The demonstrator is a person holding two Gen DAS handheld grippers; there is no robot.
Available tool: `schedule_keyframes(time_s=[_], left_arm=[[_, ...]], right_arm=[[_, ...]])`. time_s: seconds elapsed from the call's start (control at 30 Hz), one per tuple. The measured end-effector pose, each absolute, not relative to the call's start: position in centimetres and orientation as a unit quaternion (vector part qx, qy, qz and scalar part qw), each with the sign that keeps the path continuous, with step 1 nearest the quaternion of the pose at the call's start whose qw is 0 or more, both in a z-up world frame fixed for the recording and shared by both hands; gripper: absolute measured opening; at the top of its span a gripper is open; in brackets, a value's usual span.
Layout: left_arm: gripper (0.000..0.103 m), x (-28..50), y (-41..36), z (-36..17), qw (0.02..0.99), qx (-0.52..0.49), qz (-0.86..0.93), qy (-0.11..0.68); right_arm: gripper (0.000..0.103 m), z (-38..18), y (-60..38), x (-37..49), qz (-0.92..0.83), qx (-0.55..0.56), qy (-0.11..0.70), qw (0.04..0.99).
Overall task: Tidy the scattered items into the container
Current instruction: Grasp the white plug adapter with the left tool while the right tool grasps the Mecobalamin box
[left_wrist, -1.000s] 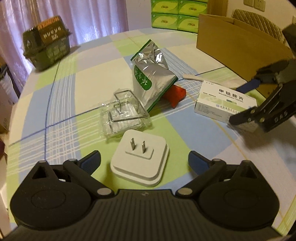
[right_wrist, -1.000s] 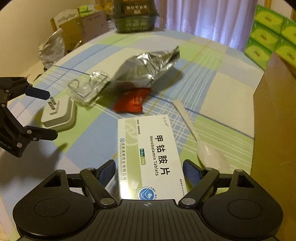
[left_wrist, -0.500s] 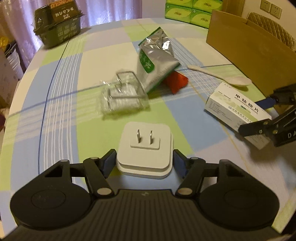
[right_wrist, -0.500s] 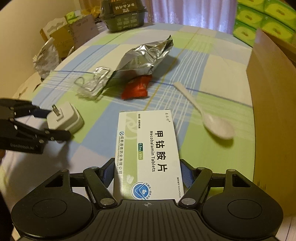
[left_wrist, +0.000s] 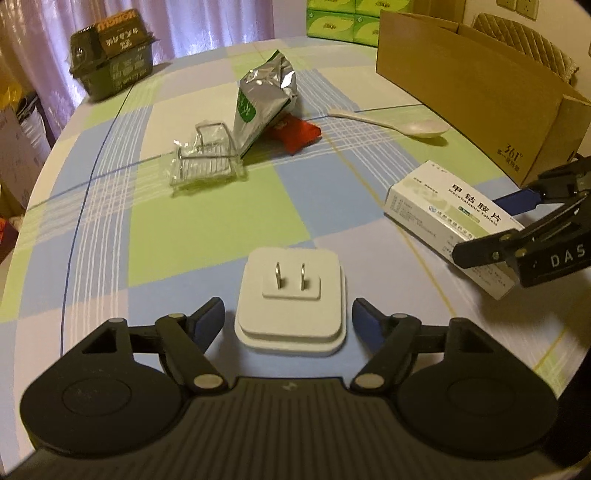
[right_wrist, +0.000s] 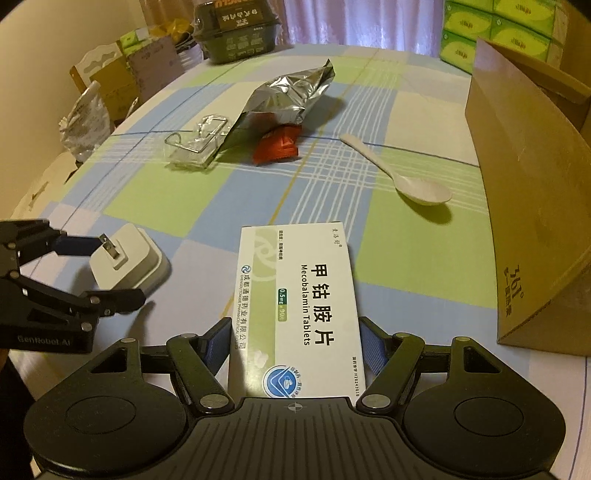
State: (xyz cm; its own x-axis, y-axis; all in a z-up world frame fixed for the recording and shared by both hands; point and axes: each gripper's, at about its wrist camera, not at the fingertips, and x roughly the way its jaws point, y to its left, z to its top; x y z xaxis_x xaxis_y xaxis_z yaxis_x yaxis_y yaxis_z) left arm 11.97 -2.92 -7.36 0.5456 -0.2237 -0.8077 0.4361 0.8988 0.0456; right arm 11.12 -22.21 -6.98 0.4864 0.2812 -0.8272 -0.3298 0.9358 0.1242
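While both claws sit low over the checked worktop (left_wrist: pixel 207 229), items are placed as follows.

Left claw (left_wrist: pixel 288 317): fingers apart, one on each side of the white plug (left_wrist: pixel 291 299), narrow gaps visible on both sides; plug lies flat on the worktop, prongs up. Right view shows the same claw (right_wrist: pixel 107 273) straddling the plug (right_wrist: pixel 129 262).

Right claw (right_wrist: pixel 295 339): blue pads flank the near end of the pill box (right_wrist: pixel 295 310); the left pad appears to touch the box, the right pad is just beside it; whether it is clamped, I cannot tell. Box lies flat, label up. Left view shows the right claw (left_wrist: pixel 498 225) at the near end of the box (left_wrist: pixel 450 218).

Carton (right_wrist: pixel 528 206): brown, open top, at the right edge of the worktop, near the box but apart from it.

Spoon (right_wrist: pixel 402 173): white, flat on the worktop, between carton and red packet.

Foil bag (right_wrist: pixel 284 99): silver, crumpled, leaning over the red packet (right_wrist: pixel 277 147) and touching the wire rack.

Wire rack (right_wrist: pixel 195 144): in clear wrap, left of the foil bag.

Dark tub (left_wrist: pixel 110 51): far edge of the worktop, well apart from the rest.

Green tissue packs (right_wrist: pixel 495 26): stacked behind the carton.
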Motion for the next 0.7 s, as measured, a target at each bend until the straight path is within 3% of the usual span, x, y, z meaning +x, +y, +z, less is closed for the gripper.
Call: schedule_keyframes(time_s=[0.13,0.4,0.5,0.57,0.6,0.7], left_arm=[[0.072,12.58,-2.89,-7.61,0.871,0.122,-0.19,0.437],[0.07,12.61,-3.01,-8.13,0.869,0.119,-0.195,0.439],[0.061,12.54,-3.06,-8.13,0.872,0.114,-0.19,0.436],[0.061,12.48,-3.24,-8.06,0.873,0.114,-0.185,0.437],[0.06,12.42,-3.33,-8.04,0.873,0.115,-0.183,0.436],[0.06,12.16,-3.44,-7.84,0.873,0.115,-0.176,0.439]], right_arm=[[0.085,-7.35,-22.15,11.28,0.174,-0.032,0.47,0.865],[0.085,-7.84,-21.75,11.87,0.173,-0.04,0.465,0.867],[0.085,-7.82,-21.67,11.82,0.176,-0.039,0.462,0.868],[0.084,-7.93,-21.62,11.8,0.177,-0.043,0.464,0.867],[0.073,-7.93,-21.57,11.73,0.174,-0.048,0.463,0.868],[0.073,-7.77,-21.65,11.56,0.169,-0.051,0.459,0.87]])
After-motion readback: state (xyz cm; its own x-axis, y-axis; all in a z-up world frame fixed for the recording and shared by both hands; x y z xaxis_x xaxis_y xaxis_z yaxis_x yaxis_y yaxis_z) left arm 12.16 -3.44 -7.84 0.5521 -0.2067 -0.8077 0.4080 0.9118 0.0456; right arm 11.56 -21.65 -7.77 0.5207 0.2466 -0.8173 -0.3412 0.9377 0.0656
